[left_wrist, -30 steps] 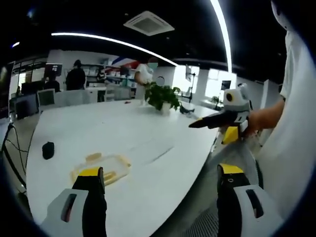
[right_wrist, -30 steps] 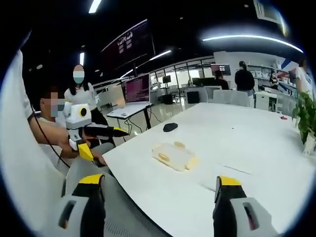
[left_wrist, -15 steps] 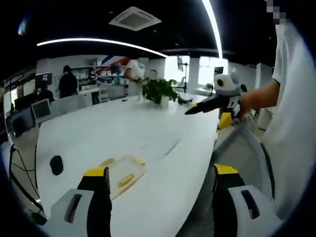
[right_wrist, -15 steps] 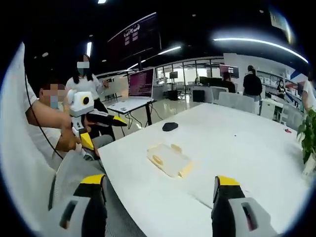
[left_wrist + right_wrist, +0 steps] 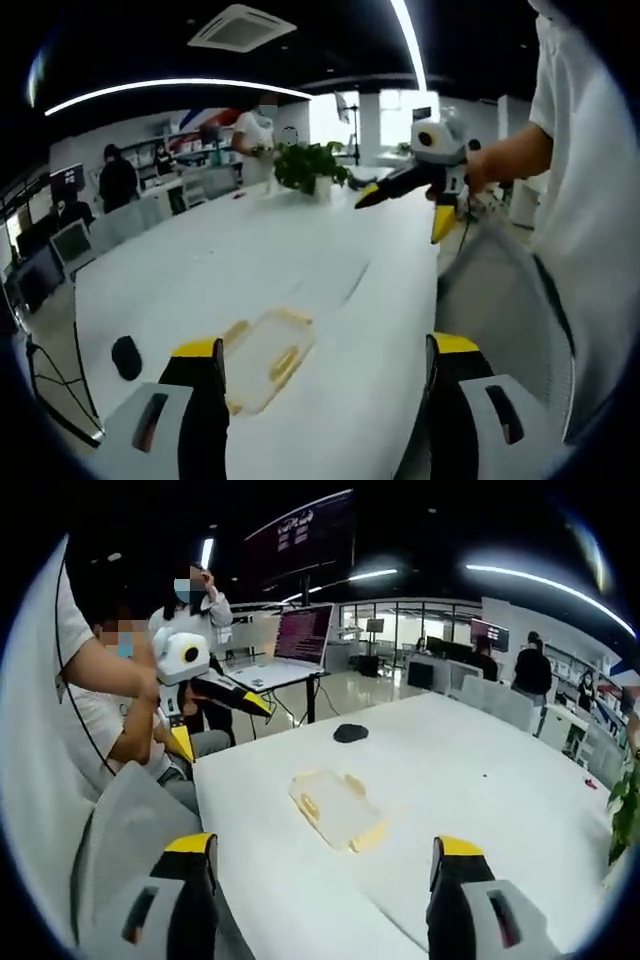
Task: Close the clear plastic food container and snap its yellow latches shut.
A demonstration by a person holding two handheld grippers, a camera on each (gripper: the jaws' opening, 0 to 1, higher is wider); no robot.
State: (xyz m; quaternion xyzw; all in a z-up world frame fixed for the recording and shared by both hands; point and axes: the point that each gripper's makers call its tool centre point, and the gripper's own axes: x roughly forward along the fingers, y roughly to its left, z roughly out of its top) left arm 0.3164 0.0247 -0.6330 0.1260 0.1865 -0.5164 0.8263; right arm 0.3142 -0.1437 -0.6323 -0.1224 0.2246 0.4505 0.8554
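Left gripper view is looking down a long white table with the left gripper hanging above the near edge, its jaws standing wide apart and holding nothing. The clear food container is lying flat on the table just ahead, toward the left jaw, with yellow latches showing along its sides. The right gripper is hovering well off to the right, beyond the table's edge, its tips nearly together.

From the right gripper view, that gripper is also gaping wide, and the container is sitting well ahead of it, between the jaw lines. A dark mouse is resting farther back.

I'd say the approach is what matters: both grippers should be descending squarely over the container, one steadying the lid while the other is pressing each latch down. Whether the lid is already seated, I cannot tell.
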